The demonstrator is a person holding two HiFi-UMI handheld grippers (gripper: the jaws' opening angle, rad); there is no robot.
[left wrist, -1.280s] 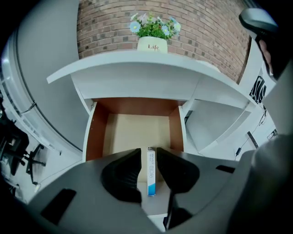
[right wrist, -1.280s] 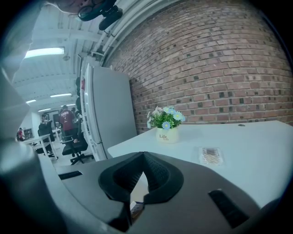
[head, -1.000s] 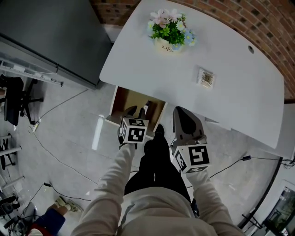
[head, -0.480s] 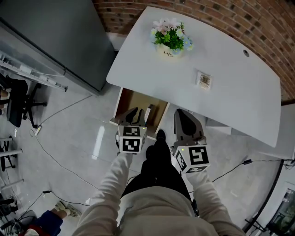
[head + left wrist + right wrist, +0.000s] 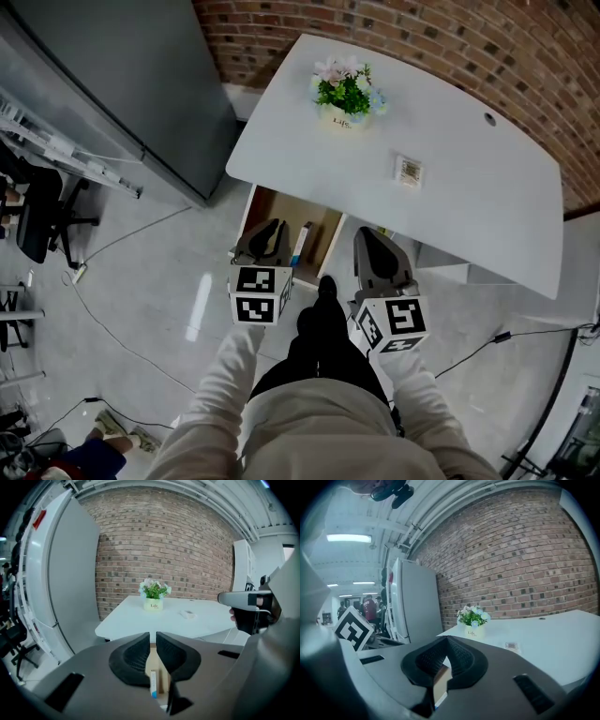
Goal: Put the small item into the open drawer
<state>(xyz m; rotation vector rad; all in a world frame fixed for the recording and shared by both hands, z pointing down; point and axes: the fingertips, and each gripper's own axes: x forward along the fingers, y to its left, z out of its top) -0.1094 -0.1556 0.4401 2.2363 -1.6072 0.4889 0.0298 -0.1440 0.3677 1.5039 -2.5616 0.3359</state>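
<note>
A small flat packet (image 5: 408, 171) lies on the white table (image 5: 487, 216), right of a flower pot (image 5: 345, 94); it also shows in the left gripper view (image 5: 188, 614) and in the right gripper view (image 5: 512, 645). Under the table's near edge the wooden drawer (image 5: 319, 220) stands open, with a white-and-blue box (image 5: 300, 246) inside. My left gripper (image 5: 271, 228) hangs over the drawer's left part. Its jaws are closing to a narrow gap (image 5: 153, 633) with nothing between them. My right gripper (image 5: 368, 234) is right of the drawer, shut and empty (image 5: 446, 640).
A tall grey cabinet (image 5: 122, 75) stands left of the table and a brick wall (image 5: 525, 56) runs behind it. An office chair (image 5: 37, 206) and cables (image 5: 112, 309) are on the floor at left. The person's dark legs (image 5: 319, 328) are between the grippers.
The left gripper's jaws have narrowed from wide open, and it has drawn back a little towards the person. The white-and-blue box now shows uncovered in the drawer. The right gripper has hardly moved.
</note>
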